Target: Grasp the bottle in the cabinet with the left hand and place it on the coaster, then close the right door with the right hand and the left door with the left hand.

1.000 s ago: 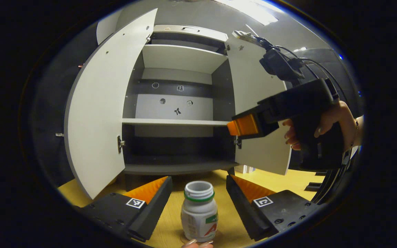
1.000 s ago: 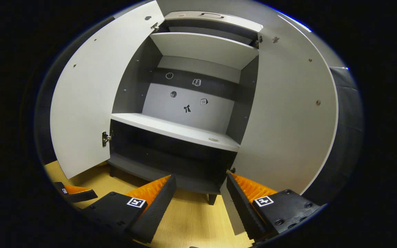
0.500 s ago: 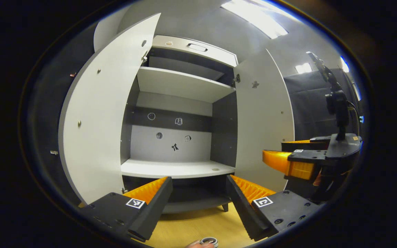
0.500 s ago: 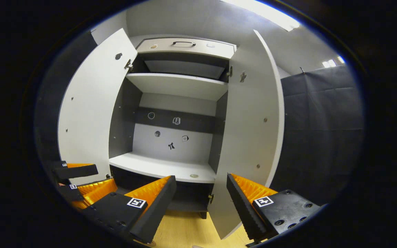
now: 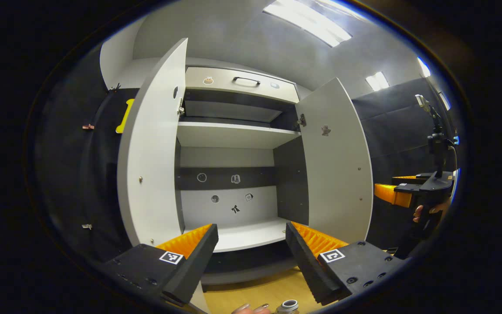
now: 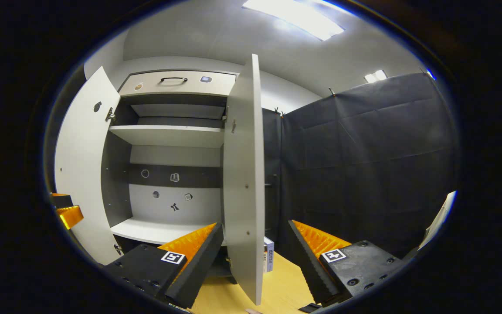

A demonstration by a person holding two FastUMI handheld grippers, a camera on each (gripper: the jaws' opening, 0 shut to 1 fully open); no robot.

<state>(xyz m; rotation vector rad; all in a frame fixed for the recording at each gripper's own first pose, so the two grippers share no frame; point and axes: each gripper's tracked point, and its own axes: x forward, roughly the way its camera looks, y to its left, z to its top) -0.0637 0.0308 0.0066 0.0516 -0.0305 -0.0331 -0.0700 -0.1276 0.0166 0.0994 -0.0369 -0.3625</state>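
Both cabinet (image 5: 233,144) doors stand open, the left door (image 5: 155,165) and the right door (image 6: 244,174) swung out from the shelves. The left claw (image 5: 251,255) is spread wide and holds nothing, facing the cabinet's middle shelf (image 5: 246,233). The bottle (image 5: 289,306) stands on the bench (image 5: 255,292) just below it, at the frame's lower edge. The right claw (image 6: 255,257) is wide too, the right door's edge between its 2 fingers, untouched.

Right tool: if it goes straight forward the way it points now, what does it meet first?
Probably the right door: its open edge stands between the right tool's open fingers, slightly toward the left one. Depth is unclear, so how near it is cannot be told.
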